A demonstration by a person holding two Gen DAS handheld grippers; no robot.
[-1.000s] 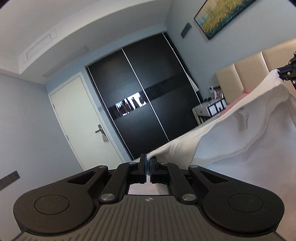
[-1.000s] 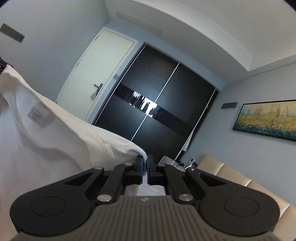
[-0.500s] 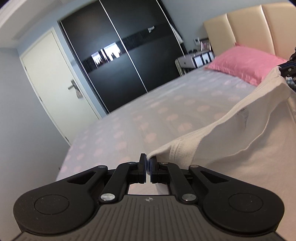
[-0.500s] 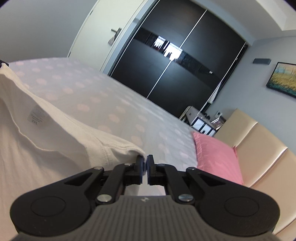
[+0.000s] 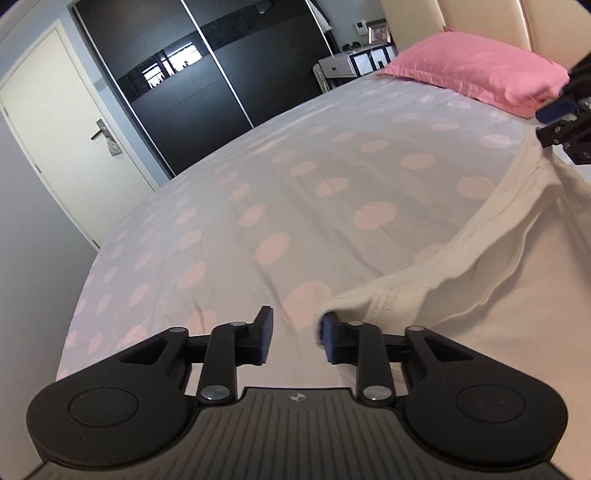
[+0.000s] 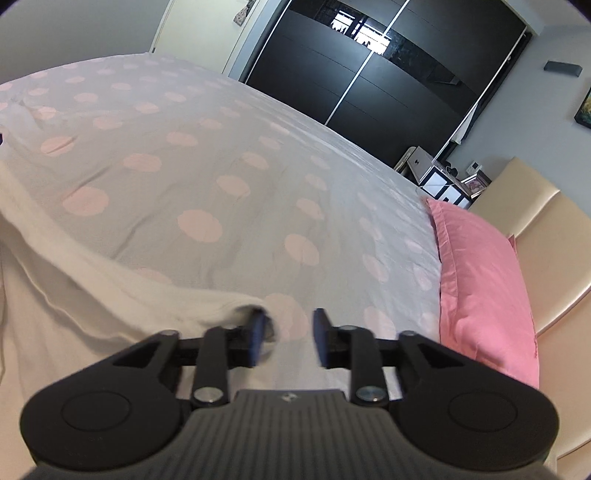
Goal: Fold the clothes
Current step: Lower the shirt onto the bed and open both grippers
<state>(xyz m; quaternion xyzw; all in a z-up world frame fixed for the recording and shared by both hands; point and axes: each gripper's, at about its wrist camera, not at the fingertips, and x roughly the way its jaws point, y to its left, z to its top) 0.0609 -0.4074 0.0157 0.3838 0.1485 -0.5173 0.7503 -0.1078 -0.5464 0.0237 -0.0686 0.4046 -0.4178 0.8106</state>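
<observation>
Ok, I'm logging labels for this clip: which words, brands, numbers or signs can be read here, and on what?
No readable text in either view.
Left gripper and right gripper: each body carries a small round emblem, a symbol without letters.
White shirt: no tag or print shows.
Framed pictures by the bed: too small to read.

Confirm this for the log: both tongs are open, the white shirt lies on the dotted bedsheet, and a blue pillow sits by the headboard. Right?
Not quite: the pillow is pink, not blue, as the right wrist view shows. The rest holds: the left tongs and right tongs are open, and the white shirt lies on the dotted bedsheet, with the pillow by the headboard.
</observation>
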